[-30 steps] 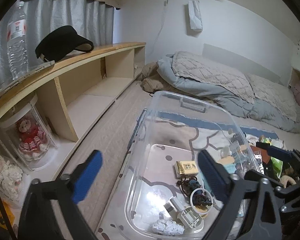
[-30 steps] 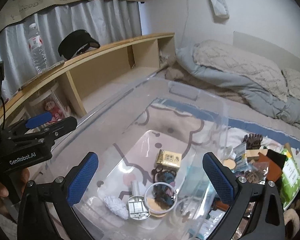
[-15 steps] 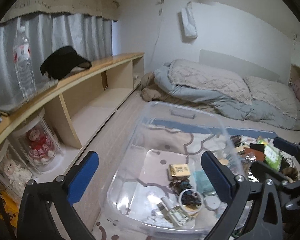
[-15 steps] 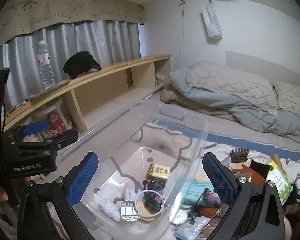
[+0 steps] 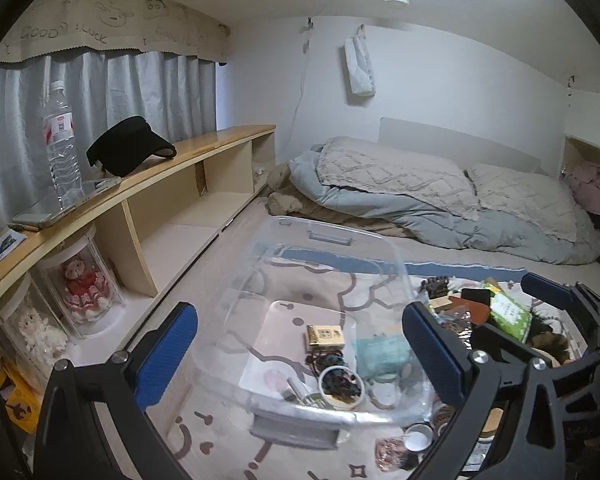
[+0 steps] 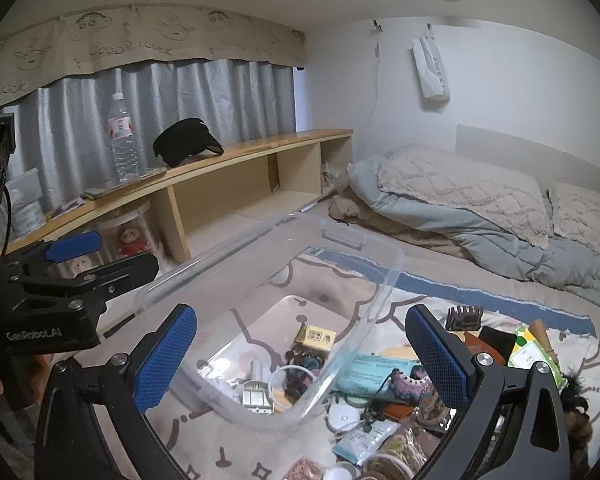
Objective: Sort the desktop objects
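Right of the clear plastic bin [image 6: 384,276], the loose pile of small objects [image 6: 384,400] lies nearest our right tongs [image 6: 300,360]; both right and left tongs [image 5: 300,350] gape, empty.

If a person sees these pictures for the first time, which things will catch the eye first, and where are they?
First the clear plastic bin in the middle of the patterned mat, holding a few small items such as a gold box. To its right lies a crowded pile of small objects still on the mat. Along the left wall, a black visor cap and a water bottle stand out on the long wooden shelf.
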A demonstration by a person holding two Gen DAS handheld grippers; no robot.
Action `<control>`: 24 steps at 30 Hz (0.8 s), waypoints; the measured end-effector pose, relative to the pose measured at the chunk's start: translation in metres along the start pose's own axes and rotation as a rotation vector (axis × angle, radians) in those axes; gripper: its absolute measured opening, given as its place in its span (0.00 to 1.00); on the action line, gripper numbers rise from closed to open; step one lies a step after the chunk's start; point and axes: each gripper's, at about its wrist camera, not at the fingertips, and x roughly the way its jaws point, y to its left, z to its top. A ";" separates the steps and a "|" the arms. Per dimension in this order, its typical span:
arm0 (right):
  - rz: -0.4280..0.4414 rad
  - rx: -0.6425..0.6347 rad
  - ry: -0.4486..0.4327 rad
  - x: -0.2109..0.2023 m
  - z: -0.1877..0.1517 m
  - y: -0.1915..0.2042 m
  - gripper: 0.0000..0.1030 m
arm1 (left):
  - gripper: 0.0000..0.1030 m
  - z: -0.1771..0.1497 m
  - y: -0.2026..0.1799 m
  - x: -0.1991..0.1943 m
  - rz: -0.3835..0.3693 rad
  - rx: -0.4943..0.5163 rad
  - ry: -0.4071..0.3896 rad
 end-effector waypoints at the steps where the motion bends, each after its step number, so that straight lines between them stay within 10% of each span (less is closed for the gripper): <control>1: 0.004 0.000 -0.002 -0.004 -0.001 -0.001 1.00 | 1.00 -0.002 -0.001 -0.003 -0.001 0.000 -0.003; 24: 0.006 -0.019 -0.064 -0.070 -0.036 -0.026 1.00 | 1.00 -0.039 -0.029 -0.092 0.055 -0.023 -0.099</control>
